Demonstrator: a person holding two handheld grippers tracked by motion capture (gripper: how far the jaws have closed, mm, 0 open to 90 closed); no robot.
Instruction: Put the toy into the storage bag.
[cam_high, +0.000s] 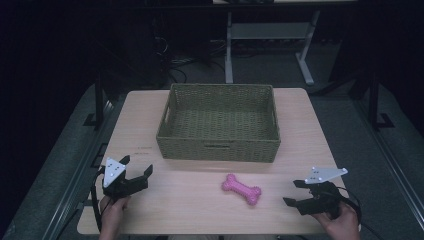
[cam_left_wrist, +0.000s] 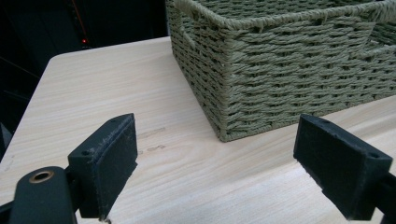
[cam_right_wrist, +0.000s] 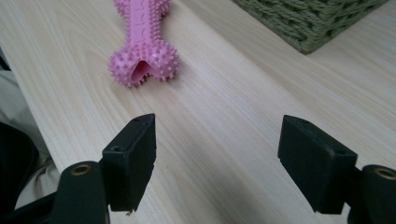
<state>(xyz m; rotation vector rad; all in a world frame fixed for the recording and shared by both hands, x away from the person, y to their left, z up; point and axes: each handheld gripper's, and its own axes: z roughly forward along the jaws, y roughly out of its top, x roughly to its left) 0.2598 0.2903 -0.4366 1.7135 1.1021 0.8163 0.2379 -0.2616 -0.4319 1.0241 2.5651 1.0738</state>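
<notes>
A pink spiky bone-shaped toy (cam_high: 242, 189) lies on the wooden table (cam_high: 190, 205) in front of a green woven basket (cam_high: 218, 122). My right gripper (cam_high: 296, 192) hovers to the right of the toy, open and empty, its jaws pointing left toward it. In the right gripper view the toy (cam_right_wrist: 142, 46) lies ahead and to the left of the open gripper (cam_right_wrist: 217, 161). My left gripper (cam_high: 136, 166) rests at the table's front left, open and empty. In the left gripper view the basket's near corner (cam_left_wrist: 280, 74) stands beyond the open gripper (cam_left_wrist: 240, 165).
The basket looks empty inside and has handle slots in its walls. Beyond the table the room is dark, with a white desk frame (cam_high: 270, 40) and cables on the floor. Bare tabletop lies between the two grippers.
</notes>
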